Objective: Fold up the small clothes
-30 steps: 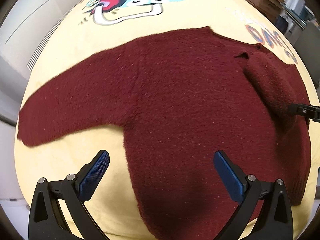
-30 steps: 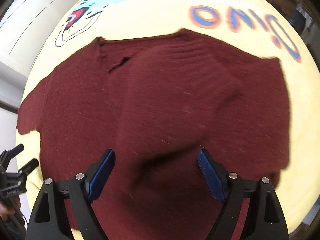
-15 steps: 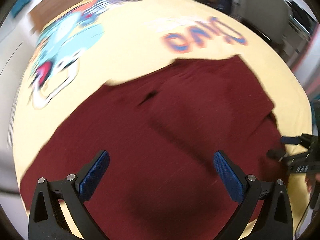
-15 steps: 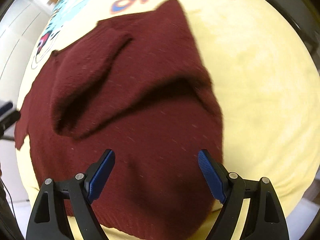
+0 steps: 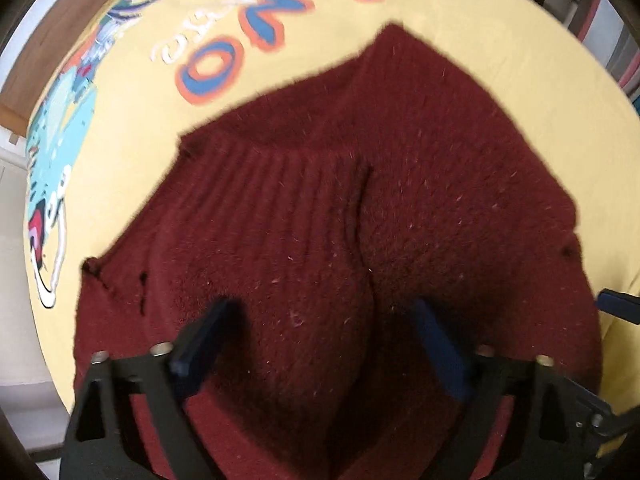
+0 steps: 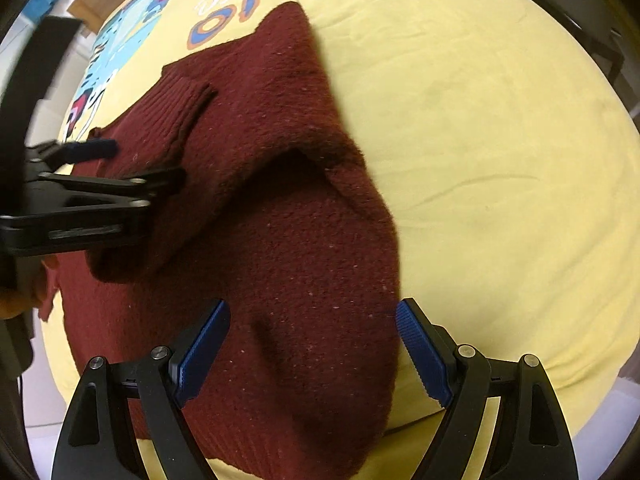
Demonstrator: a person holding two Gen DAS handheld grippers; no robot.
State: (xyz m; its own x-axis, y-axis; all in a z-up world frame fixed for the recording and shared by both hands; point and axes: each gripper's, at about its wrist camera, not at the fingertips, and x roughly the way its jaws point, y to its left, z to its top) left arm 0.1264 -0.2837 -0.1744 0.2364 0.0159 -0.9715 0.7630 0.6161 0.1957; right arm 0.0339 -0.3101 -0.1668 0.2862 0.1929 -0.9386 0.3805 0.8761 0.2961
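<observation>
**Sweater half folded, both claws free above it**

The dark red sweater lies on a yellow sheet printed with a cartoon dinosaur and the word "Dino". One sleeve, with its ribbed cuff, is laid across the body, and a raised fold stands up in the middle of the cloth with a dark hollow beneath it. The hem is nearest the cameras.

The right claw hovers over the hem end with its fingers wide apart and nothing between them. The left claw is likewise spread and empty, low over the folded sleeve; from the right wrist view it reaches in from the side.

The step in hand looks like tidying the sleeve fold before the body is doubled over. To do it well, press the raised ridge flat first, so no air pocket is trapped. Then pinch both hem corners through all layers, lift them together and evenly, and carry them toward the collar, keeping the side edges lined up.
</observation>
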